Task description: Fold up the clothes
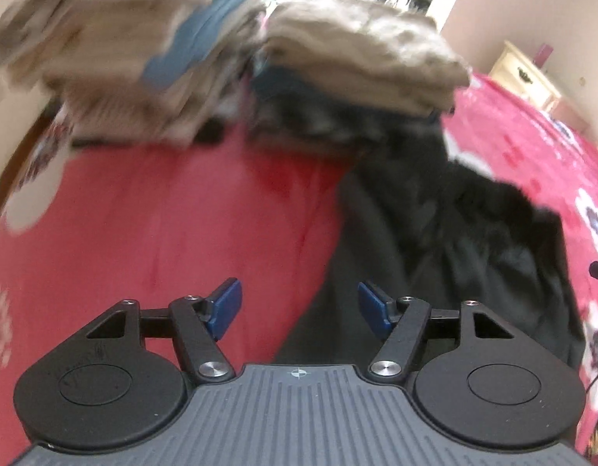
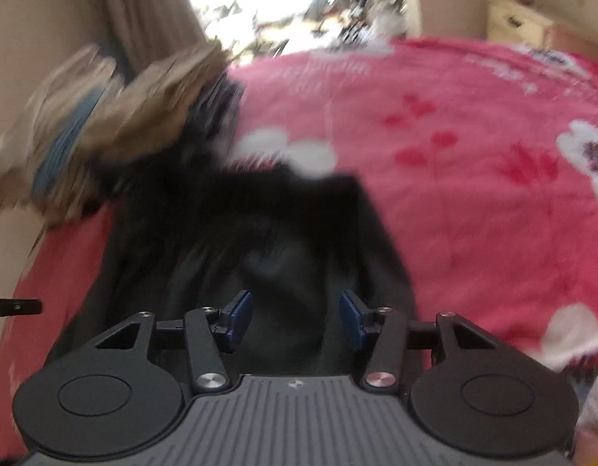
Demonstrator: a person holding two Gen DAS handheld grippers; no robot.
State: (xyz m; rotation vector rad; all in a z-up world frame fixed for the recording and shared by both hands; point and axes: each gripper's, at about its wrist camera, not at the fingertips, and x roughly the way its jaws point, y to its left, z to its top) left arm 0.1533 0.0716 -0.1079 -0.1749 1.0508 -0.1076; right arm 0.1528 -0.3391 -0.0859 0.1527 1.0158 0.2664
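Note:
A black garment (image 1: 446, 240) lies crumpled on the pink bedspread (image 1: 163, 225), reaching back toward the stacked clothes. My left gripper (image 1: 299, 306) hovers open at the garment's left edge, nothing between its blue pads (image 1: 225, 305). In the right wrist view the same black garment (image 2: 260, 240) spreads under and ahead of my right gripper (image 2: 295, 318), which is open and empty above the cloth. Both views are blurred by motion.
Two stacks of folded beige and tan clothes (image 1: 357, 50) with a blue piece (image 1: 197, 42) sit at the bed's far side, also seen blurred as stacks (image 2: 104, 128). The pink floral bedspread (image 2: 473, 178) extends right. A cream cabinet (image 1: 528, 73) stands by the wall.

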